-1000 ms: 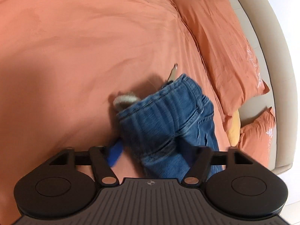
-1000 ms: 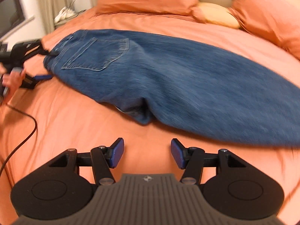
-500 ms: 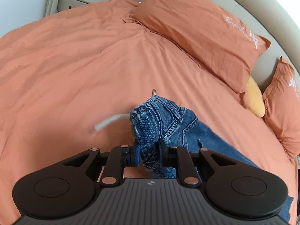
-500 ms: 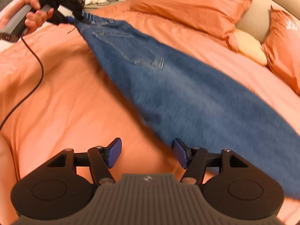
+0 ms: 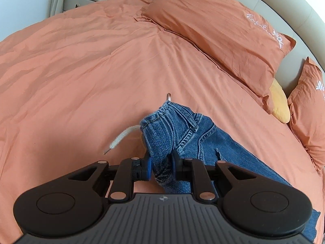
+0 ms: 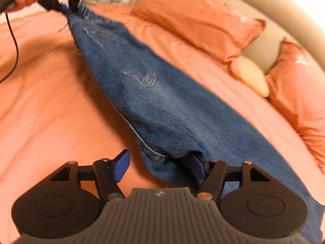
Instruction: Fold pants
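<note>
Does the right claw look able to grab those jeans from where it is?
Probably yes. The right claw is open, and a fold of the jeans already hangs between its blue pads, with nothing in the way. The left claw holds the waistband end.

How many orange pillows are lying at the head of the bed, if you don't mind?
2: a large orange pillow along the headboard, and a second orange pillow at the right edge, partly cut off. More may lie outside view.
</note>
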A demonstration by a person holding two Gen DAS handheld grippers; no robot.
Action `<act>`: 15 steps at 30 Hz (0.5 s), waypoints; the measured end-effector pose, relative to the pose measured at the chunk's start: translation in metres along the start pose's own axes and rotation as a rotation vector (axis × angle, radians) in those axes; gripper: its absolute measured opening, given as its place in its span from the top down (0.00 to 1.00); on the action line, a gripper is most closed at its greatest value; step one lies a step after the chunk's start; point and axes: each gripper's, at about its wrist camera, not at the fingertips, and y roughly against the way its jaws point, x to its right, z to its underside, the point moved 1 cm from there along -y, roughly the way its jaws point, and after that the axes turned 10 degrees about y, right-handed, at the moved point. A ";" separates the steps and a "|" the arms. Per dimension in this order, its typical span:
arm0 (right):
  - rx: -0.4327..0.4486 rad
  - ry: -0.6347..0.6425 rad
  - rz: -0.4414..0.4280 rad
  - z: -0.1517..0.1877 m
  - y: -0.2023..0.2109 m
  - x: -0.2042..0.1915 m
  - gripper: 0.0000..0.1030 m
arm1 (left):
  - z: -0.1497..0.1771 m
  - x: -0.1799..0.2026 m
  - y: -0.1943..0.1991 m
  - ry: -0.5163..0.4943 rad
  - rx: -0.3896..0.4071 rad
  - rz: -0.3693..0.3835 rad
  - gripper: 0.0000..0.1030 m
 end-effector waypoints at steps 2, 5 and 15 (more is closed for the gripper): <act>-0.013 -0.006 -0.034 0.002 -0.011 0.000 0.42 | 0.002 0.002 0.001 -0.002 0.002 -0.007 0.81; -0.023 -0.035 -0.107 0.000 -0.021 -0.006 0.62 | 0.001 0.004 0.003 -0.004 -0.003 -0.015 0.81; 0.059 -0.306 -0.056 0.009 0.027 -0.028 0.95 | -0.008 0.011 -0.010 -0.155 -0.019 -0.187 0.80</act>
